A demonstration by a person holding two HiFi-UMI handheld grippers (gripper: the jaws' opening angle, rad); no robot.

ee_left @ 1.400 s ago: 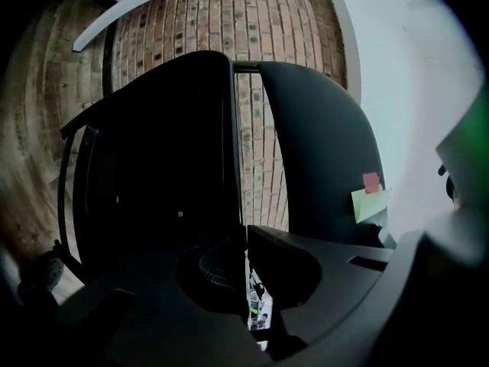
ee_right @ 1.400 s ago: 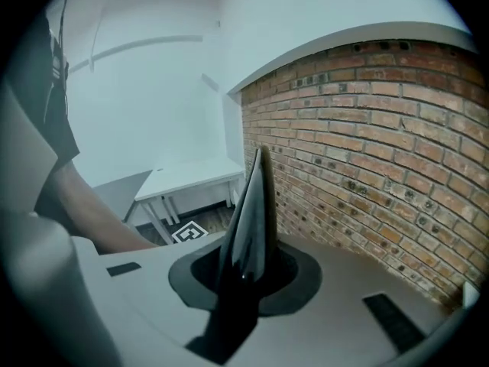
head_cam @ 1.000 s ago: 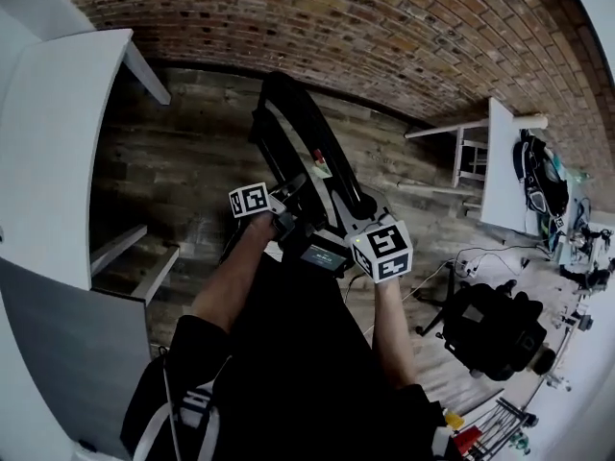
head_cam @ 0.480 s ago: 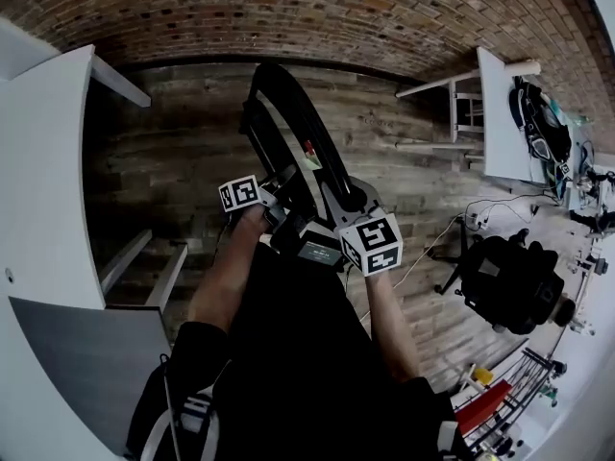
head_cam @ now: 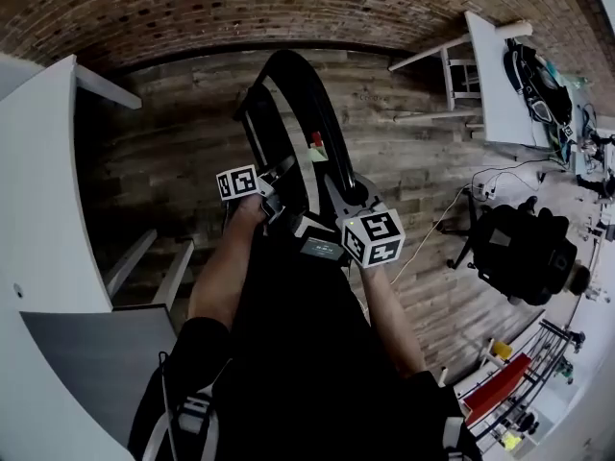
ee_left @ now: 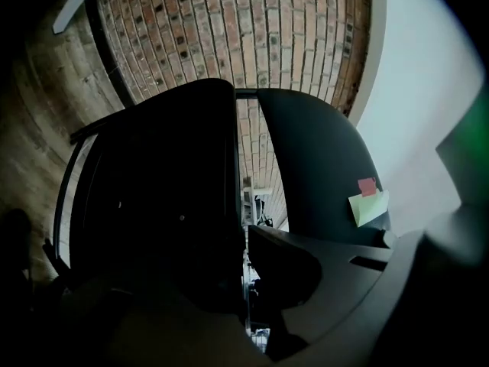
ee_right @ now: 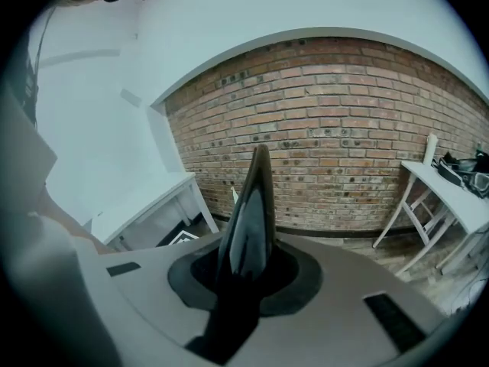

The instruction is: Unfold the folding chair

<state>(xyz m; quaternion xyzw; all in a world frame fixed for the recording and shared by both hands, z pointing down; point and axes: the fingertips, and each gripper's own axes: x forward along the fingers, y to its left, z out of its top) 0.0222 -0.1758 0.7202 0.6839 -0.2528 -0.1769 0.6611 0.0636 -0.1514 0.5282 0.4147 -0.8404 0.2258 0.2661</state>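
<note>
A black folding chair stands folded in front of me over the wooden floor, both hands on it. My left gripper is at its left edge. In the dark left gripper view a black panel lies against the jaws of that gripper, which are shut on its thin edge. A second black panel carries a pale sticker. My right gripper holds the chair's right side. Its jaws are shut on a glossy black edge.
A white desk fills the left side. A white table with a bag stands at the upper right. A black backpack and a cable lie on the floor at the right. The brick wall is behind.
Both grippers and the chair have sunk slightly together and the chair has tilted a little. The head view has swung, so the backpack and white table sit higher in the picture. Neither grip has altered.
</note>
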